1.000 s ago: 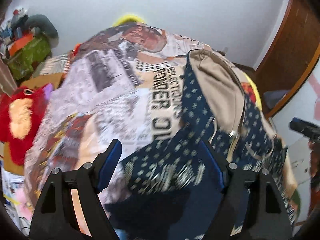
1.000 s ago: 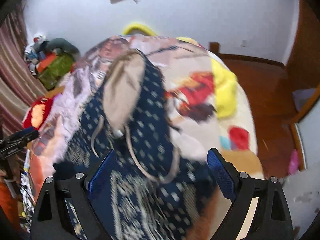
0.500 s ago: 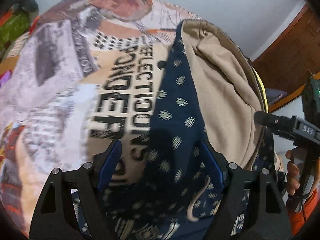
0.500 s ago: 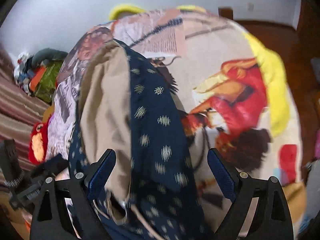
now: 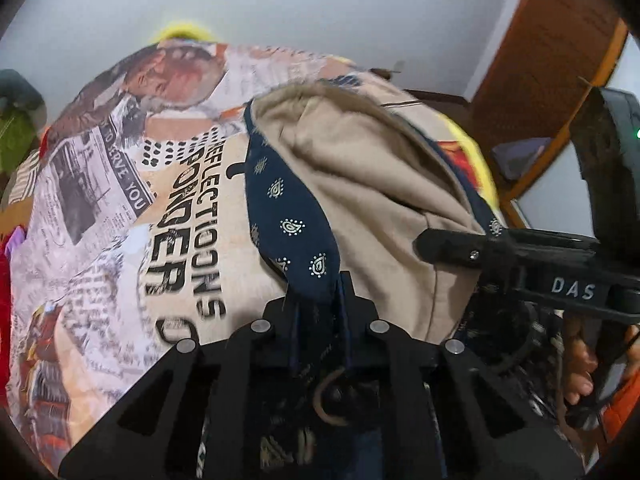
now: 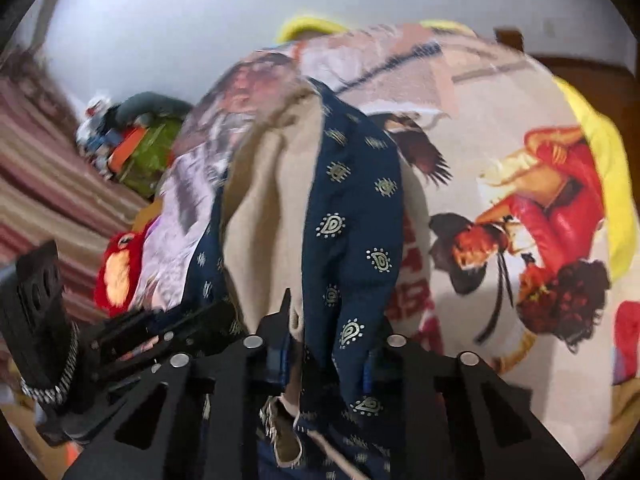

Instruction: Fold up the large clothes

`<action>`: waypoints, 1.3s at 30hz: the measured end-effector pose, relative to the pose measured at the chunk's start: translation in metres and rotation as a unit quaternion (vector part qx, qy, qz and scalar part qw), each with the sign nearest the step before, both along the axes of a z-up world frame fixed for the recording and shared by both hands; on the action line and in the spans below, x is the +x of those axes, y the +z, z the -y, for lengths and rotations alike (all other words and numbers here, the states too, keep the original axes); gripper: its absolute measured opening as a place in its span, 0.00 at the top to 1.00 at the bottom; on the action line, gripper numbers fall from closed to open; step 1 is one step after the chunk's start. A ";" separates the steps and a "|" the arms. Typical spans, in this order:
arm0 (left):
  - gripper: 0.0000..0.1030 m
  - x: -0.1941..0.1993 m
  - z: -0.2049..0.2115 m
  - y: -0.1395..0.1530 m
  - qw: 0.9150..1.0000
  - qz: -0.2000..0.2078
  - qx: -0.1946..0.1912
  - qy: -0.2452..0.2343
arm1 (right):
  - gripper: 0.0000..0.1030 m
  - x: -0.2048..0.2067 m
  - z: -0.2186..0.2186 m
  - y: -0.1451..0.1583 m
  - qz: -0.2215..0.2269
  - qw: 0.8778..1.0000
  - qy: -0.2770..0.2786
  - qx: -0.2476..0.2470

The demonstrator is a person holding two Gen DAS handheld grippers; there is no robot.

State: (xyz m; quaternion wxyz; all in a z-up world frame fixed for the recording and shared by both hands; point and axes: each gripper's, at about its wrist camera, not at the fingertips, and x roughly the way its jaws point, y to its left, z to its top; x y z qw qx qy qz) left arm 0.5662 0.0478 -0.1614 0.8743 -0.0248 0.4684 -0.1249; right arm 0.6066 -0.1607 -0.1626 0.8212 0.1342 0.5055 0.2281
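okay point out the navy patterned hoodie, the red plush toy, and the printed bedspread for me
navy patterned hoodie (image 5: 286,216): left wrist view, on the navy edge of the hood.
red plush toy (image 6: 120,268): right wrist view, on its pale face patch.
printed bedspread (image 5: 188,248): left wrist view, on the black lettering.

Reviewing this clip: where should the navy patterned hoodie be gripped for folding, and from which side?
Grip the hoodie at its hood's navy edges, from the near side. Each hand-held gripper, left and right, is closing there; the tan lining between them faces up.
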 end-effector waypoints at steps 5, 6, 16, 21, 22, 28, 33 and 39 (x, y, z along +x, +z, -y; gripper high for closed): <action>0.85 -0.056 -0.009 0.034 0.999 -0.005 -0.011 -0.030 | 0.80 -0.051 0.007 0.031 0.021 0.999 0.024 0.010; 0.85 -0.068 -0.010 0.036 0.999 -0.010 -0.015 -0.035 | 0.80 -0.067 0.008 0.037 0.026 0.999 0.032 0.006; 0.84 -0.169 -0.019 -0.011 0.995 -0.087 -0.012 -0.055 | 0.79 -0.187 0.024 0.026 0.000 0.998 0.054 -0.036; 0.84 -0.200 -0.012 -0.051 0.990 -0.104 0.076 -0.055 | 0.51 -0.219 0.025 -0.001 -0.044 0.992 0.046 -0.106; 0.84 -0.206 -0.013 -0.061 0.988 -0.115 0.082 -0.057 | 0.50 -0.224 0.026 -0.003 -0.047 0.991 0.044 -0.118; 0.80 -0.224 -0.031 -0.060 0.989 -0.124 0.059 -0.049 | 0.33 -0.248 0.047 0.006 -0.032 0.991 0.032 -0.129; 0.42 -0.216 -0.046 -0.017 0.997 -0.055 0.041 -0.020 | 0.25 -0.247 0.058 0.035 -0.006 0.994 0.008 -0.112; 0.36 -0.174 -0.051 0.002 1.000 -0.019 0.015 0.012 | 0.16 -0.220 0.049 0.058 0.023 0.996 -0.006 -0.091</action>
